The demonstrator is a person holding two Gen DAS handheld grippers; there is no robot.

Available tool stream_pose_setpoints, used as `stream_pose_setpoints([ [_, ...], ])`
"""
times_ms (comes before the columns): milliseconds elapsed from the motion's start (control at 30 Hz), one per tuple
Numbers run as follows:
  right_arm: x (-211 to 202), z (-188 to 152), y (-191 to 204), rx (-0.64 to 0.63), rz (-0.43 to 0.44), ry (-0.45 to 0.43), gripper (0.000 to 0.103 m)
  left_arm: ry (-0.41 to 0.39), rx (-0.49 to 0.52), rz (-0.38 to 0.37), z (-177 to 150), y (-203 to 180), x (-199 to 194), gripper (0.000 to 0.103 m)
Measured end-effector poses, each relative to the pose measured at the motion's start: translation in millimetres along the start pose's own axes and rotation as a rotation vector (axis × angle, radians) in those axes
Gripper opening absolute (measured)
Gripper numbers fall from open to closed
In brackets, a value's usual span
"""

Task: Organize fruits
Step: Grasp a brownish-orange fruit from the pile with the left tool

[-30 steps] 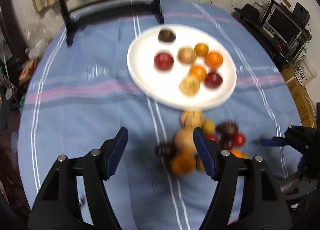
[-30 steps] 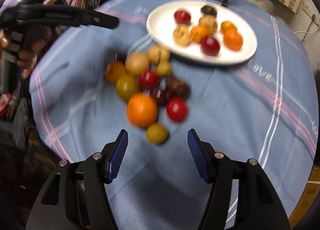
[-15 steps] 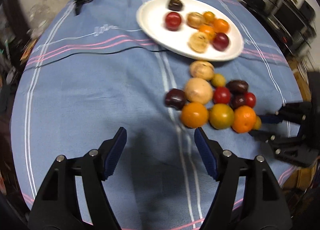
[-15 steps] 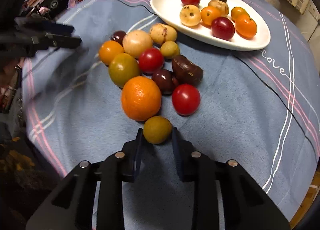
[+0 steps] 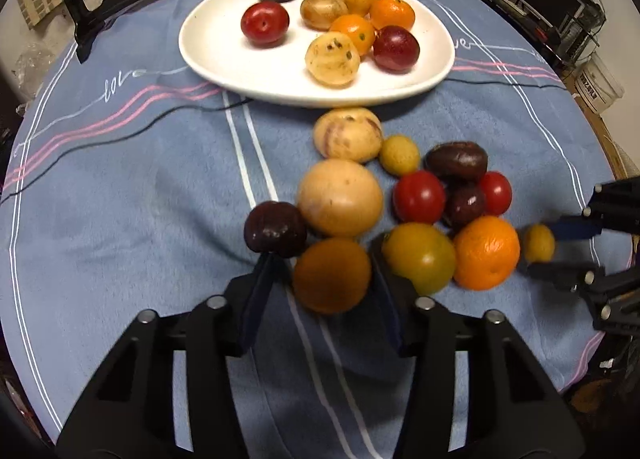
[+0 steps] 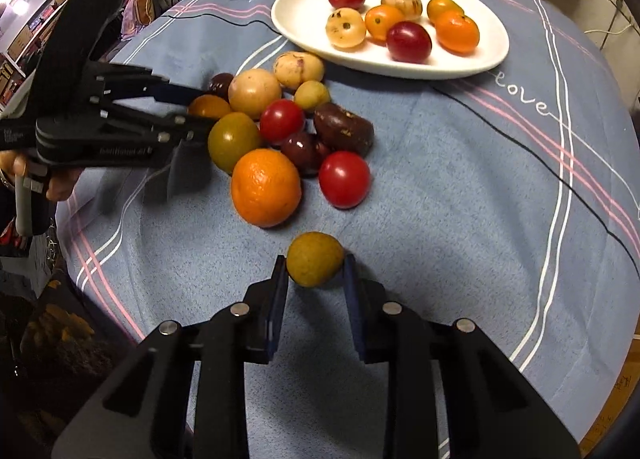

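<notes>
Blue striped cloth covers the table, with the white plate at the upper right of the frame. My right tool grips a small yellow fruit at lower centre. My left tool stands narrow around a dark orange fruit; I cannot tell if it presses yet. I should squeeze gently and lift straight, without pushing neighbours.

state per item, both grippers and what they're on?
left gripper: fingers closed around the dull orange fruit.
dull orange fruit: gripped, on the cloth.
right gripper: fingers shut on the small yellow-green fruit.
small yellow-green fruit: gripped, apart from the pile.
white plate: holds seven fruits.
large orange: loose on the tablecloth.
</notes>
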State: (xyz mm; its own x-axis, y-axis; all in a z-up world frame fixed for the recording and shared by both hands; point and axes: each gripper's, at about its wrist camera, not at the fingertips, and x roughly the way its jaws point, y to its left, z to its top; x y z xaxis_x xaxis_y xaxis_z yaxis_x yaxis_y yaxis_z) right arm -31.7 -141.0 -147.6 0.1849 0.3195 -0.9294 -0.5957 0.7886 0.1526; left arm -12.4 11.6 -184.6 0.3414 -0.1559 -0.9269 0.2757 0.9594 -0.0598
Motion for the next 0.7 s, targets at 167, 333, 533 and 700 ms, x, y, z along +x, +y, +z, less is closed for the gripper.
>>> stream_pose_setpoints([
  [167, -1, -2, 2, 0.0, -0.004, 0.002, 0.028, 0.01, 0.007, -0.022, -2, 2, -6, 0.038],
  [333, -12, -7, 0, 0.025, 0.001, -0.019, 0.028, -0.013, -0.03, -0.039, -12, 14, -28, 0.038],
  [533, -36, 2, -5, 0.048, 0.015, -0.084, 0.028, -0.09, -0.066, -0.029, -3, 25, -67, 0.038],
  [700, -69, 20, -12, 0.043, -0.003, -0.175, 0.028, -0.167, -0.047, -0.029, 33, 21, -94, 0.038],
])
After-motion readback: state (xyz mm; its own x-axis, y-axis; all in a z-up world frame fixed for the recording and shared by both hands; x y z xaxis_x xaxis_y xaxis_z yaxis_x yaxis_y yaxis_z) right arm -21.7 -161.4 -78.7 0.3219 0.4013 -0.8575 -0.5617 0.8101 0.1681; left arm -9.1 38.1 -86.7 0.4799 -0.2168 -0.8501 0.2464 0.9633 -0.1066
